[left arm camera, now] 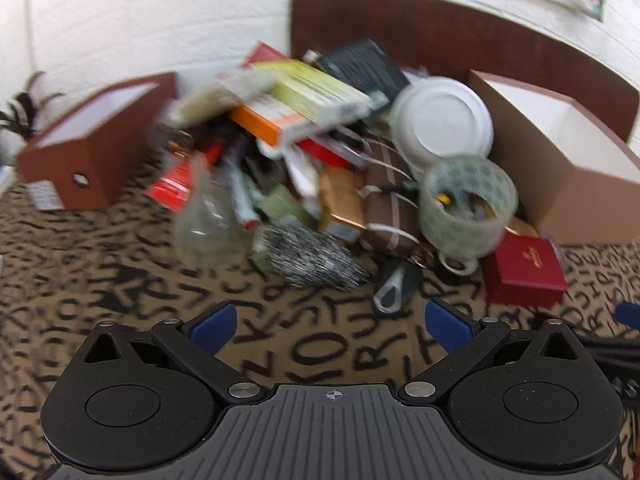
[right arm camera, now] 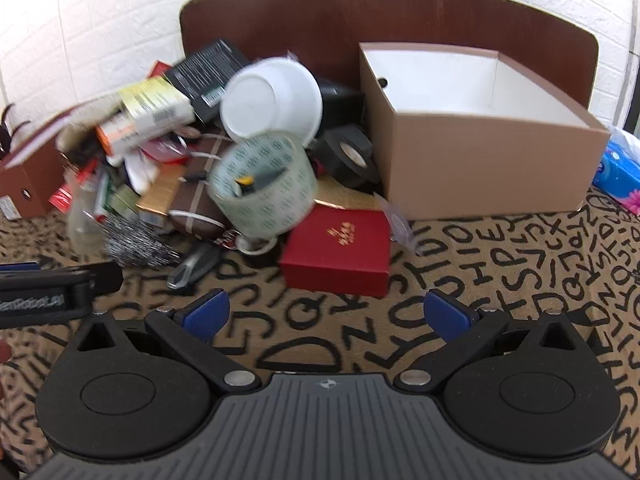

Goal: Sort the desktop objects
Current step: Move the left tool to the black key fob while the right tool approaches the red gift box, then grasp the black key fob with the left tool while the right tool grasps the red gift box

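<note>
A jumbled pile lies on the letter-print cloth: a clear tape roll (left arm camera: 468, 204) (right arm camera: 264, 188), a white bowl (left arm camera: 442, 120) (right arm camera: 272, 98) on its side, a red gift box (left arm camera: 524, 272) (right arm camera: 340, 254), a silvery spiky thing (left arm camera: 316, 258) (right arm camera: 136, 246), a black tape roll (right arm camera: 348, 156), and stacked cartons and books (left arm camera: 304, 96). My left gripper (left arm camera: 330, 324) hovers open, short of the pile, with nothing between its blue pads. My right gripper (right arm camera: 326, 316) is open too, just in front of the red gift box. The left gripper's side (right arm camera: 56, 292) shows in the right wrist view.
A brown box (left arm camera: 92, 152) stands to the left of the pile. A larger tan box with a white inside (right arm camera: 480, 136) (left arm camera: 560, 160) stands to the right. A dark wooden board (right arm camera: 360, 20) backs the table against a white brick wall. A blue packet (right arm camera: 618, 172) lies far right.
</note>
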Action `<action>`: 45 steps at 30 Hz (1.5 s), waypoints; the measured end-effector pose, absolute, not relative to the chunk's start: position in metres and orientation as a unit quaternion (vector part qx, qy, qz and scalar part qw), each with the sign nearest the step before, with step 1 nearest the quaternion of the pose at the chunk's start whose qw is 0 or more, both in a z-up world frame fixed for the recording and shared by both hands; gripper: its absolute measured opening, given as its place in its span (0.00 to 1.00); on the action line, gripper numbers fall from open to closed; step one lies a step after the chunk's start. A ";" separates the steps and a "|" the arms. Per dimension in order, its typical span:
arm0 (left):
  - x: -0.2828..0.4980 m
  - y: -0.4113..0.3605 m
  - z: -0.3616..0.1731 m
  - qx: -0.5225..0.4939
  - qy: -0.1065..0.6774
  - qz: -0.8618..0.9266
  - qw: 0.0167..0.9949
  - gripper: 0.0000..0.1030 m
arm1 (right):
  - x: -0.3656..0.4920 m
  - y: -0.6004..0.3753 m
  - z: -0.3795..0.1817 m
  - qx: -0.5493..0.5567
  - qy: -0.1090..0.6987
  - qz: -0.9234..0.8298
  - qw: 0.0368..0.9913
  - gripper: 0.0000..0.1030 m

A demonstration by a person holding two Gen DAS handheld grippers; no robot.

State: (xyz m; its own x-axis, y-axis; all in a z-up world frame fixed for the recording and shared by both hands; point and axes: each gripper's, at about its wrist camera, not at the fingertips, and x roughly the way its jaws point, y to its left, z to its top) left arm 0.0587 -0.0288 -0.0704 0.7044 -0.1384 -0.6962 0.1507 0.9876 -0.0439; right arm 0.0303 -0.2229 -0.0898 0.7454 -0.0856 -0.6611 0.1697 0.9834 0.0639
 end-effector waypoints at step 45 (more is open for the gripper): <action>0.097 -0.070 -0.121 0.025 0.434 -0.176 0.883 0.77 | 0.038 -0.230 -0.122 0.028 0.386 -0.025 0.922 0.86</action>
